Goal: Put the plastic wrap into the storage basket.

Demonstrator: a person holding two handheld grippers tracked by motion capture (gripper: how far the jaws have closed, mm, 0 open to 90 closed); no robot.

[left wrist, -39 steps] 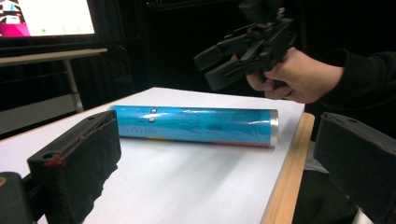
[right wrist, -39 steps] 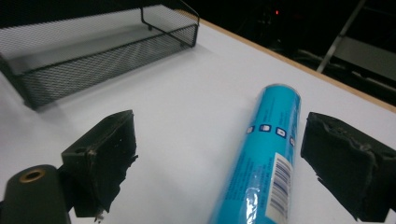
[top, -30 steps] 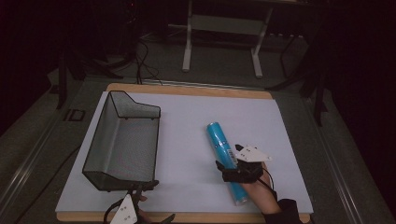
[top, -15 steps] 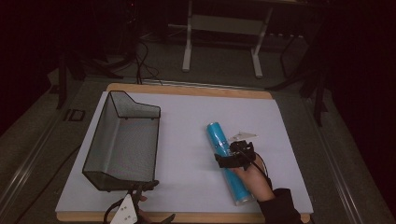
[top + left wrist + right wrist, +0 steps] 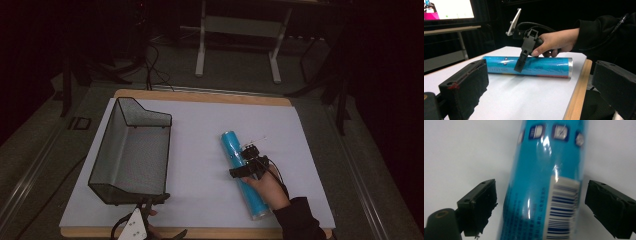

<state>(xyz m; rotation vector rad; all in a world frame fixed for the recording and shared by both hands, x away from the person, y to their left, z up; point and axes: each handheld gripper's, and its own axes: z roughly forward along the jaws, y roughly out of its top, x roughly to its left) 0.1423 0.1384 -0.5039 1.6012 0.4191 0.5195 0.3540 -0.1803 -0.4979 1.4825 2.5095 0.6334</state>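
My right gripper point(image 5: 248, 161) sits directly over the blue tube point(image 5: 245, 172), jaws spread wide. In the right gripper view one jaw stands on each side of the tube point(image 5: 544, 187) with white sheet showing in both gaps; neither pad touches it. The tube lies flat on the white table sheet point(image 5: 200, 165), its near end close to the wooden front edge point(image 5: 225, 232). Bare sheet lies open left of my right gripper as far as the wire basket point(image 5: 131, 150).

Count: one tube, one basket, two grippers.

My right hand point(image 5: 270, 187) reaches in from the front edge, wrist angled down. My left gripper point(image 5: 141, 227) rests at the front edge just before the basket, jaws apart, nothing between them.
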